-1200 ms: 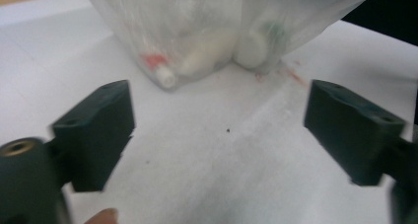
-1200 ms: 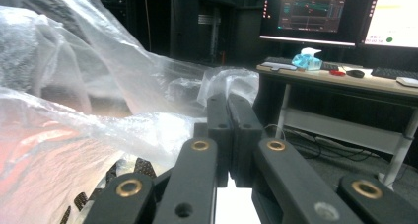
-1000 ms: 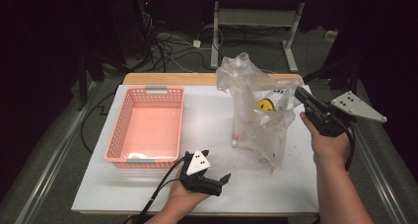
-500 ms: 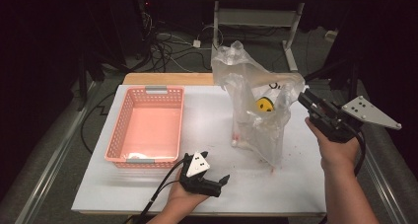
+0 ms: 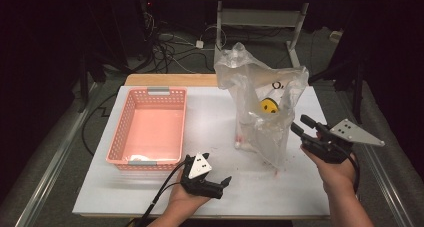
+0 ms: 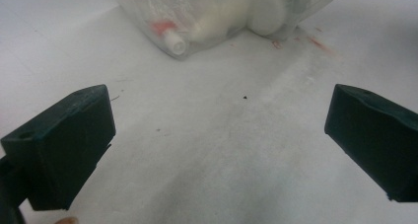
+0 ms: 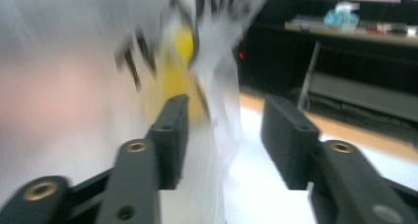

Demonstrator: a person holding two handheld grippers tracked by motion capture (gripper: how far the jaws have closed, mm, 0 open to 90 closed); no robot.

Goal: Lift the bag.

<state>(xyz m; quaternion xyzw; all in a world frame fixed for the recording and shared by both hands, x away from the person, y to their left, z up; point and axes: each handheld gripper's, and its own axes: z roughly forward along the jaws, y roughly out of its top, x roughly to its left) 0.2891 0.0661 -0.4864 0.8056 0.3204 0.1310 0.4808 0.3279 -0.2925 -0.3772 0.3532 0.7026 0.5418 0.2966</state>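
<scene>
Nearest me, my left tool (image 5: pixel 224 183) rests low on the bench (image 5: pixel 300 197), jaws spread wide with bare surface between them, pointing toward the bag (image 5: pixel 262 107). My right tool (image 5: pixel 298 127) sits just beside the bag's right flank; its jaws have just been opening and now stand apart, with a fold of film close against the left jaw, though blur keeps me from telling whether it touches. Nothing is pinched. The bag stands upright mid-bench, right of the basket (image 5: pixel 150 132), its top bunched and loose. I judge it light, soft and slippery: thin clear plastic that will crumple and slide between pads. Inside I see a yellow piece (image 5: pixel 269 106) and, at the bottom, a white bottle (image 6: pixel 217 26) with a red-ringed cap, which will shift when lifted. I'd grip a gathered wad of film near the top, not one smooth layer.
</scene>
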